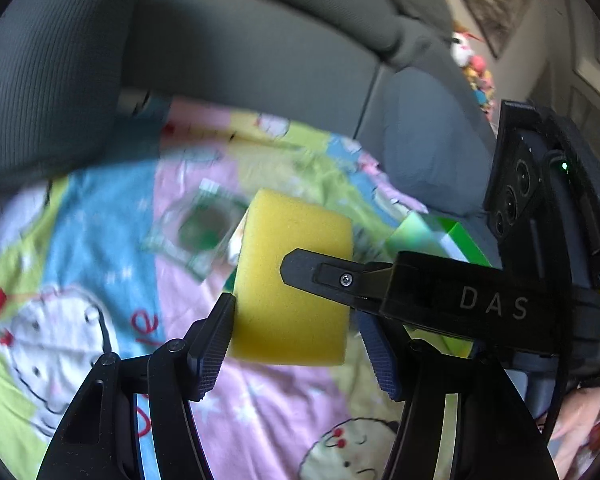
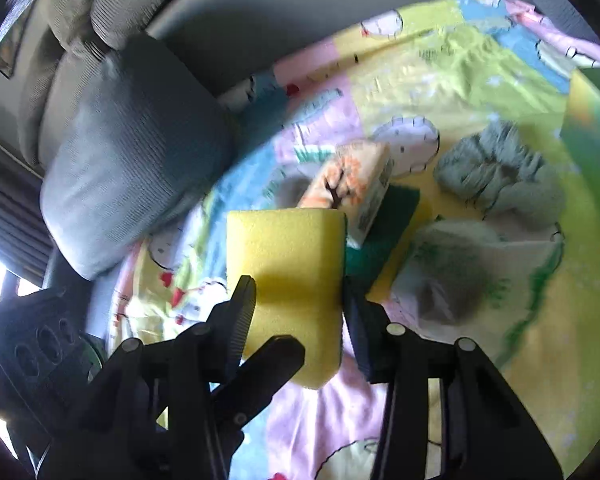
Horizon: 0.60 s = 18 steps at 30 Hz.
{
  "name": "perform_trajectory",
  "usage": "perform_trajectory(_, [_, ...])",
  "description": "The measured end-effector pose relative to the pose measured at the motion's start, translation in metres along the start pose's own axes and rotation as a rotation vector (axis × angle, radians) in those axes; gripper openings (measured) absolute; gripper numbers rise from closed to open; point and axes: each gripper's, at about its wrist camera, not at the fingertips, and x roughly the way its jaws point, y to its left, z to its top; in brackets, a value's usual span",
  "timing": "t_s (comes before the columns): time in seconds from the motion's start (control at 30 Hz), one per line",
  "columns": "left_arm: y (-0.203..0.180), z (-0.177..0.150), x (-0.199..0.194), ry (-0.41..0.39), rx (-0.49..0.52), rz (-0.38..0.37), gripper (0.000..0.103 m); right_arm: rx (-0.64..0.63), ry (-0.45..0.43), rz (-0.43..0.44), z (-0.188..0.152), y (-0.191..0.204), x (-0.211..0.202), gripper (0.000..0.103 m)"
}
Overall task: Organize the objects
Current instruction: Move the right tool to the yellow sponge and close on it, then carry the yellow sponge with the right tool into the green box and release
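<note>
I read this as a hand-over in mid-air: the yellow sponge (image 1: 296, 232) hangs clear of the cartoon-print sheet (image 1: 100, 220), in the lower middle of both views, with both sets of tongs on or around it. The right tongs (image 2: 298, 288) are pinching it, their ribbed pads pressed into its two long sides near the bottom edge. The left tongs (image 1: 296, 312) straddle the same sponge. Their left-hand pad lies against its edge, but one finger of the right tongs crosses in front of the other pad, so I cannot tell whether they are gripping or only bracketing it. My guess is that the next move calls for one pair to let go cleanly while the other carries the sponge to its place, perhaps the green box (image 1: 456, 240) at the right of the left view, though the task doesn't name a target. Releasing too soon would drop it among the green scouring pad (image 2: 380, 232), the printed carton (image 2: 352, 176) and the crumpled grey cloth (image 2: 500, 176) lying on the sheet at centre right. The sponge is a soft, fine-pored yellow block with rounded corners, and a thin dark green strip shows down one side, likely a scourer layer
</note>
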Motion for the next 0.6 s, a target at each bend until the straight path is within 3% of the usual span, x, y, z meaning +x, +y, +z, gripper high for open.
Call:
perform_trajectory(0.27, [-0.081, 0.019, -0.007, -0.062, 0.178, -0.015, 0.063, 0.024, -0.168, 0.035, 0.006, -0.017, -0.085, 0.045])
perform_trajectory(0.4, [-0.122, 0.025, 0.001, -0.06, 0.25, -0.069, 0.063, 0.082, -0.256, 0.032, 0.005, -0.04, -0.126, 0.046])
perform_trajectory(0.6, [-0.185, 0.021, 0.029, 0.008, 0.362, -0.155, 0.063, 0.197, -0.415, -0.076, -0.005, -0.079, -0.177, 0.046])
